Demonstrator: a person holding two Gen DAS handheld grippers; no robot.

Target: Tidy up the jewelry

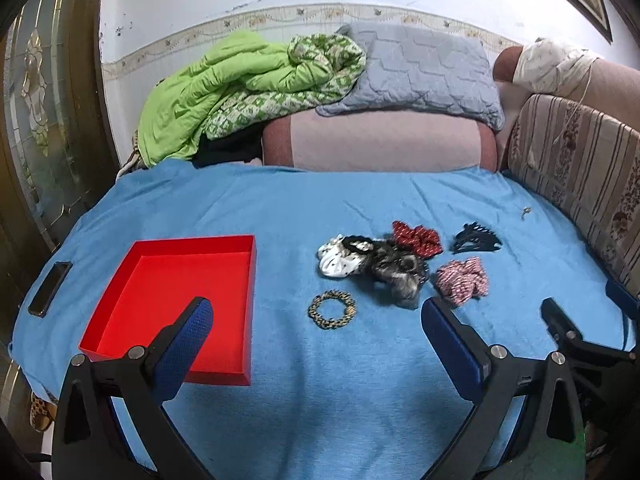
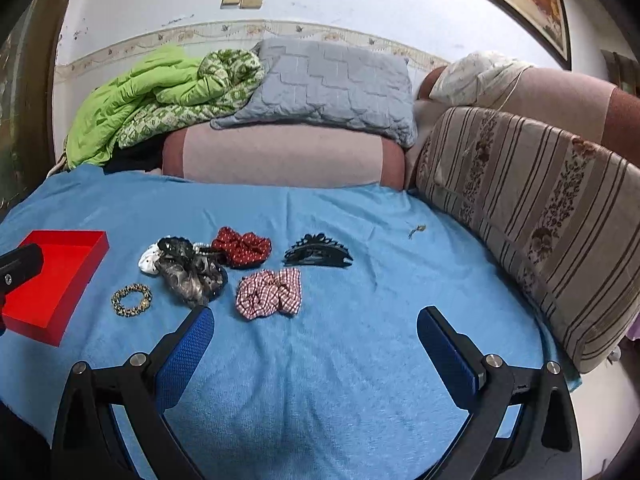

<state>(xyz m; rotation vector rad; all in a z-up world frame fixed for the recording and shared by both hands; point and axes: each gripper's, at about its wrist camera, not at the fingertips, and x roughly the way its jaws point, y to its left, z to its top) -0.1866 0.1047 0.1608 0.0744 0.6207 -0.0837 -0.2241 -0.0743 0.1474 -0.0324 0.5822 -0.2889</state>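
Note:
An empty red tray [image 1: 224, 372] [image 2: 92, 256] lies at the left on the blue cloth. Right of it are a gold-and-black beaded bracelet [image 1: 332, 310] [image 2: 131, 300], a white scrunchie [image 1: 338, 262] [image 2: 148, 261], a grey-black furry scrunchie [image 1: 398, 276] [image 2: 192, 276], a dark red dotted scrunchie [image 1: 418, 238] [image 2: 242, 249], a red-white checked scrunchie [image 1: 462, 280] [image 2: 269, 293] and a black claw clip [image 1: 476, 238] [image 2: 318, 256]. My left gripper [image 1: 318, 320] hovers open just short of the bracelet. My right gripper [image 2: 314, 326] is open, near the checked scrunchie. Both hold nothing.
A black phone [image 1: 50, 289] lies at the cloth's left edge. A small metal trinket [image 1: 526, 212] [image 2: 416, 231] sits far right. Behind are a pink cushion [image 1: 380, 142], a green quilt [image 1: 240, 88], a grey pillow [image 1: 420, 68] and a striped cushion [image 2: 540, 216].

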